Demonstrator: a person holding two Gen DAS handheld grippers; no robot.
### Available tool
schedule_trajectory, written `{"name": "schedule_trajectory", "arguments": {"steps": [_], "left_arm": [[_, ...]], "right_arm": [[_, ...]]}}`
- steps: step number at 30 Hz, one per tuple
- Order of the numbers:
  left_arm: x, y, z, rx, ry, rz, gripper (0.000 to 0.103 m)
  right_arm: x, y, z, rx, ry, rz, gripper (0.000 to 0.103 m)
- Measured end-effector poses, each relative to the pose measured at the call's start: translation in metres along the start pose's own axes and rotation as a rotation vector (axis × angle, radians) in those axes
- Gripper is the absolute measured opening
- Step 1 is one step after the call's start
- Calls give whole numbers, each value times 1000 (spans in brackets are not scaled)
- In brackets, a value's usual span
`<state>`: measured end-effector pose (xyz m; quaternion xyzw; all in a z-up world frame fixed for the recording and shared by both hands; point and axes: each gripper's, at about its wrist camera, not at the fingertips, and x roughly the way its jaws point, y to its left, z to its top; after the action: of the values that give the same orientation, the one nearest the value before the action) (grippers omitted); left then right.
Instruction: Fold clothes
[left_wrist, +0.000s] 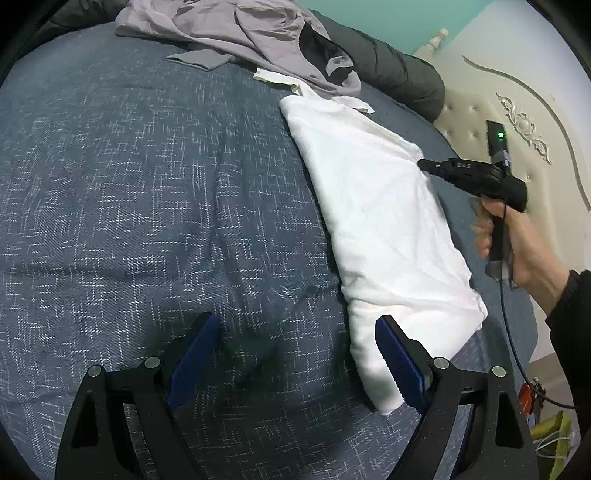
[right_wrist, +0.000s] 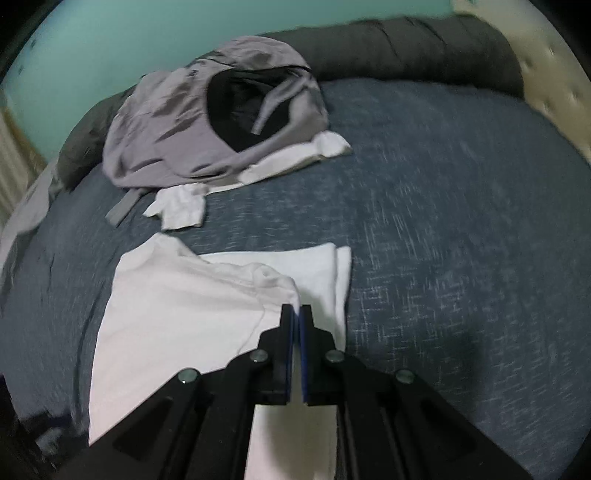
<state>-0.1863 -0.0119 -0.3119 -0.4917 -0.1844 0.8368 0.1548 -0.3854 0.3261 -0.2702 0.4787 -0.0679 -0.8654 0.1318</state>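
White garment (left_wrist: 380, 206) is laid on the bed (left_wrist: 147, 184), partly folded into a long strip; in the left wrist view it runs ahead and to the right of the left gripper (left_wrist: 295, 354), its near end lying against the inner face of the right-hand jaw; the left jaws are spread wide with only bedspread between them, nothing gripped.

Right gripper (right_wrist: 296, 314) is seen with jaws pressed together; a raised fold of the white garment (right_wrist: 192, 302) sits just ahead and to the left of the tips; whether a thin layer is pinched cannot be told from this view; in the left wrist view the right gripper (left_wrist: 424, 164) is carried by the person's hand (left_wrist: 517, 243) at the far edge of the garment.

Risks, as judged: if cloth is held by a thin edge only, it could slip out mid-fold and the strip would fall open; a fold pulled by one side alone, with the left jaws empty, could go skewed or drag the stacked layers apart; the soft bedspread gives under pressure, so creases may be set unevenly; motion blur hints at quick movement, which would worsen any drag.

Beyond the jaws, well apart from the garment: a heap of grey clothing (right_wrist: 207, 122) with white pieces under it; a dark rolled duvet (right_wrist: 406, 48) behind; cream tufted headboard (left_wrist: 509, 110); teal wall (right_wrist: 110, 44).
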Motion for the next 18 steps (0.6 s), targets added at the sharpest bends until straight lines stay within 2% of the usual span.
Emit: {"name": "schedule_trajectory", "arguments": {"steps": [4, 8, 12, 16, 18], "left_arm": [[1, 0, 1, -2, 1, 3, 89], [0, 2, 1, -3, 2, 1, 89], [1, -2, 1, 5, 4, -2, 89], [2, -6, 1, 19, 10, 0, 89], [3, -7, 1, 26, 12, 3, 89]], "right_arm": [[17, -15, -1, 106, 43, 40, 3], [2, -17, 2, 122, -35, 58, 3], [-6, -4, 4, 59, -42, 101, 6], [6, 10, 4, 1, 6, 59, 17], [12, 10, 4, -3, 14, 37, 18]]}}
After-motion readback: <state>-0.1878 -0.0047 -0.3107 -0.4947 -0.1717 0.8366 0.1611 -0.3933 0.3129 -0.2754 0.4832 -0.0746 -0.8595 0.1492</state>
